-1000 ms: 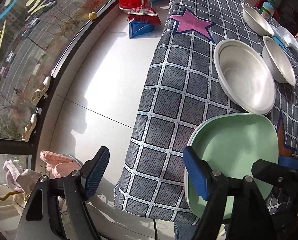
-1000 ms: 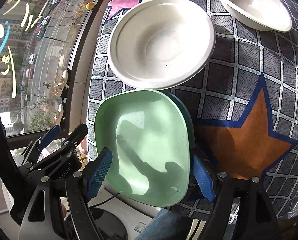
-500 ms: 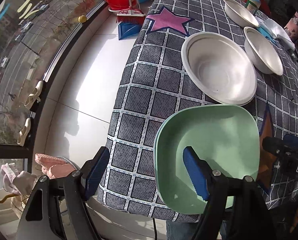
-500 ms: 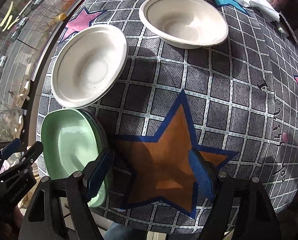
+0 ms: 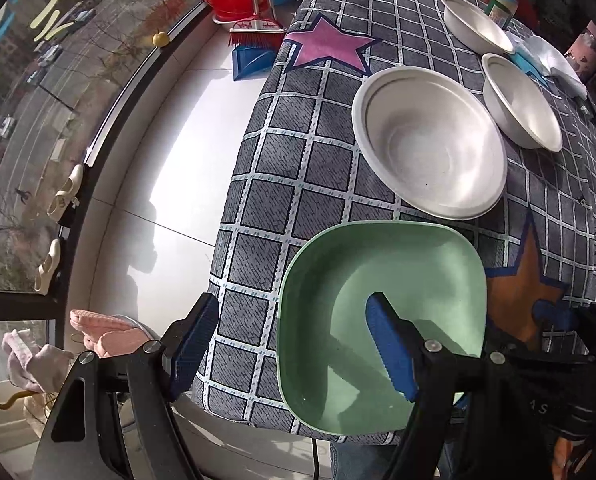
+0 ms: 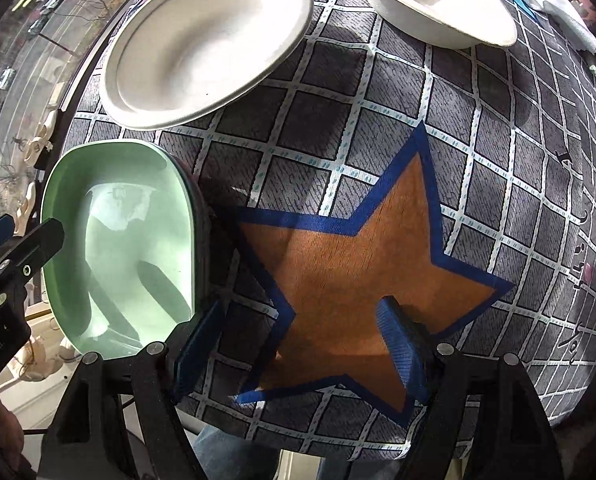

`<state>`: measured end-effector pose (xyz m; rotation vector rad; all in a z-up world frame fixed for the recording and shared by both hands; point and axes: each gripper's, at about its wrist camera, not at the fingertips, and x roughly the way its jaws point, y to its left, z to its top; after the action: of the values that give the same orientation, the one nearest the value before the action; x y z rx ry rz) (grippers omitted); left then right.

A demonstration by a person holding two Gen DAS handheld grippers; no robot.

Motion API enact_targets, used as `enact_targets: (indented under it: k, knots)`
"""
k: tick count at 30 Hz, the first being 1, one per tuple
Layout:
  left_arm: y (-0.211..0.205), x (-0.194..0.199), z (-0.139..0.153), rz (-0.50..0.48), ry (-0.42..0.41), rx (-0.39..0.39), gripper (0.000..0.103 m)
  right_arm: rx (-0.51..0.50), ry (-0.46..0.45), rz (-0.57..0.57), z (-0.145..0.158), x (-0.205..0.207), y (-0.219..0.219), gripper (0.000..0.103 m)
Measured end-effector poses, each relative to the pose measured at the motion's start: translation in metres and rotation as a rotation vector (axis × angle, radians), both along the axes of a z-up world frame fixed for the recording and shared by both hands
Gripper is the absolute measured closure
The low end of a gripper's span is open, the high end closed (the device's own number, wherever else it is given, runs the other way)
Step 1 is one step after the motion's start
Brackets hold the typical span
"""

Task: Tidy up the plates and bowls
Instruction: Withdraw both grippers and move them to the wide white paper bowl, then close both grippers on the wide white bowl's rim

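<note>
Two grippers are in play, and the green plate is our landmark, sitting at the near corner of the checked tablecloth with its edge out over the table's rim. Left gripper hangs wide apart, one blue finger over the plate's hollow, the other out beyond the plate's window-side edge, gripping nothing. Right gripper is just as spread, poised over the orange star right beside the plate, empty too. Just behind the plate, nearly touching its far rim, lies the big white bowl. Farther back from the plate sit a second white bowl and a third. Off past the plate's window side, on the floor, a red broom and blue dustpan.
</note>
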<state>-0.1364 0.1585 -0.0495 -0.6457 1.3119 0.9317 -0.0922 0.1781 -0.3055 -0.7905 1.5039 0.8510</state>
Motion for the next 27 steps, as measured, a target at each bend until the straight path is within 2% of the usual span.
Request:
enact_targets:
  k: [6,11,16,19,22,26,27]
  knots:
    - [0.034,0.015,0.021,-0.014,-0.047,0.055,0.024,0.114,0.031,-0.157,0.018,0.050,0.004,0.023]
    - [0.070,0.033,0.026,-0.014,-0.016,0.096,0.024,0.178,0.046,-0.207,0.027,0.078,0.022,0.023]
    - [0.096,0.050,0.011,-0.023,-0.021,0.067,0.023,0.193,0.088,-0.220,0.021,0.073,0.046,0.023]
    - [0.104,0.060,-0.004,-0.042,0.021,0.061,0.023,0.186,0.121,-0.225,0.013,0.070,0.062,0.023]
    - [0.115,0.066,-0.020,-0.036,0.054,0.041,0.023,0.171,0.132,-0.229,0.006,0.071,0.060,0.024]
    - [0.125,0.070,-0.034,-0.020,0.047,0.001,0.023,0.164,0.159,-0.244,-0.002,0.072,0.063,0.024]
    - [0.126,0.071,-0.037,-0.020,0.045,-0.012,0.027,0.163,0.167,-0.245,-0.004,0.072,0.065,0.027]
